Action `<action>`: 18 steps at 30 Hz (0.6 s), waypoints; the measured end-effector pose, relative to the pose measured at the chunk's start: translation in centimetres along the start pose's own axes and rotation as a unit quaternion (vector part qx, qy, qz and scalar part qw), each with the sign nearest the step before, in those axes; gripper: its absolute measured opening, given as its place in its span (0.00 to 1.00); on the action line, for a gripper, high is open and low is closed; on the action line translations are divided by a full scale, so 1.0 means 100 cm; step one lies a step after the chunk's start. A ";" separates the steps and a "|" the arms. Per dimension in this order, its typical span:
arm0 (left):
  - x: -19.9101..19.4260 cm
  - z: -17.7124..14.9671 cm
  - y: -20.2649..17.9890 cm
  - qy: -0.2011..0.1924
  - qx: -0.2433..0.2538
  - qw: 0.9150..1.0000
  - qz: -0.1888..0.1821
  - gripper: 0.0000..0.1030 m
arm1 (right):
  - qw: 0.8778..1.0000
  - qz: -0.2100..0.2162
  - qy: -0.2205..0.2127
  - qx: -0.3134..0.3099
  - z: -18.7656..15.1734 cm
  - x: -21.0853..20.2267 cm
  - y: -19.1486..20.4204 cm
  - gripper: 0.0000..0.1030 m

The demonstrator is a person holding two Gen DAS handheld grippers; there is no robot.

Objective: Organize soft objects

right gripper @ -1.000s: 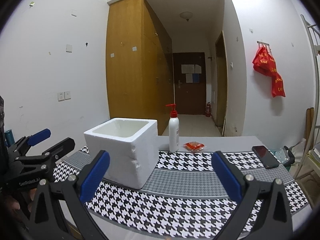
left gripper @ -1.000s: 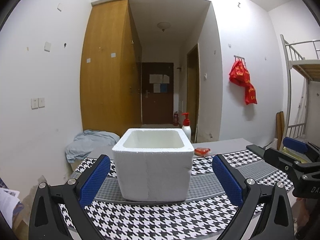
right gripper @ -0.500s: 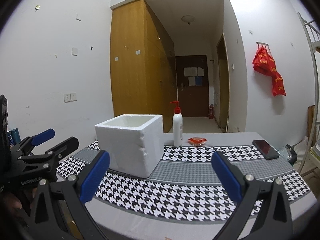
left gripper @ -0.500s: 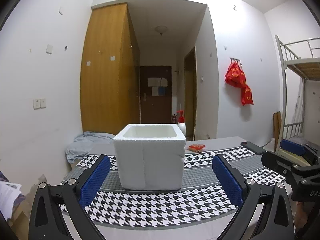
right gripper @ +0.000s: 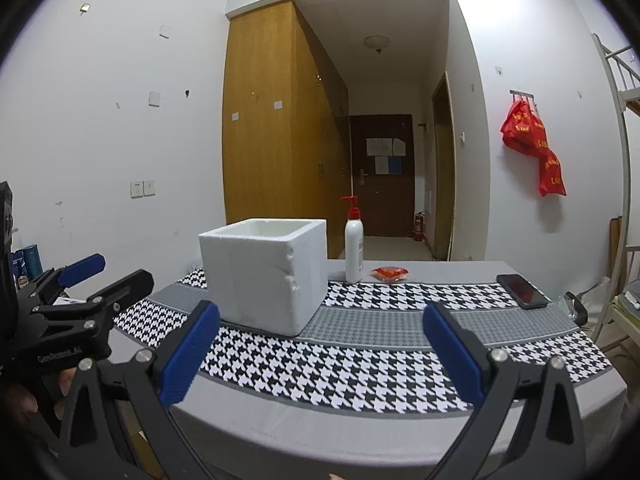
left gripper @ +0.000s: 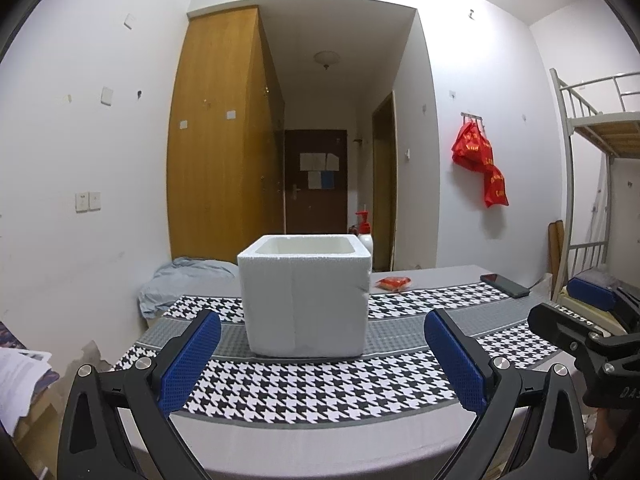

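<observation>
The table [left gripper: 400, 432] carried a houndstooth runner [left gripper: 320, 384] with grey bands along its length. On the runner, toward the left half, stood a white foam box [left gripper: 306, 300], open at the top; its inside could not be seen from either view. Beyond the box, at the far side, a white pump bottle [right gripper: 354, 254] with a red head stood upright on the bare grey surface. A dark phone [right gripper: 522, 291] lay flat near the right end of the table, partly on the runner. A small red soft packet [right gripper: 390, 273] lay on the far grey strip, just right of the bottle and well apart from the box.

The left hand-held gripper [left gripper: 322, 360] hung at the near edge of the table, facing the box, its blue pads spread wide with nothing between them. The right hand-held gripper [right gripper: 320, 354] hung beside it to the right, likewise spread wide and holding nothing.
</observation>
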State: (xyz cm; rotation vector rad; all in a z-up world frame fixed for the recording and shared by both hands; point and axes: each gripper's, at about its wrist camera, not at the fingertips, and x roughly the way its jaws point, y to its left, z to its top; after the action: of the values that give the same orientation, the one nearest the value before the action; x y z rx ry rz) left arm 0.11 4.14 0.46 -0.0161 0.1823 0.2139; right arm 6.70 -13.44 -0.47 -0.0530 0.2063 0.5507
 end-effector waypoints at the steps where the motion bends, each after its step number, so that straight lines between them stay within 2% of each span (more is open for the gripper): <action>1: -0.002 -0.001 0.001 0.000 -0.001 1.000 -0.002 0.99 | 1.000 -0.003 0.000 -0.001 -0.001 -0.002 0.000 1.00; 18: -0.036 -0.013 0.008 -0.012 0.009 1.000 0.004 0.99 | 1.000 0.002 -0.003 -0.003 -0.016 -0.026 0.014 1.00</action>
State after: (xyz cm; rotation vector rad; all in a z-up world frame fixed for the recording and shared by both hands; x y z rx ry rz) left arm -3.72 4.11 -0.15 0.0047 0.1594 0.2203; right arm 3.49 -13.77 -1.44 -0.0580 0.1995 0.5549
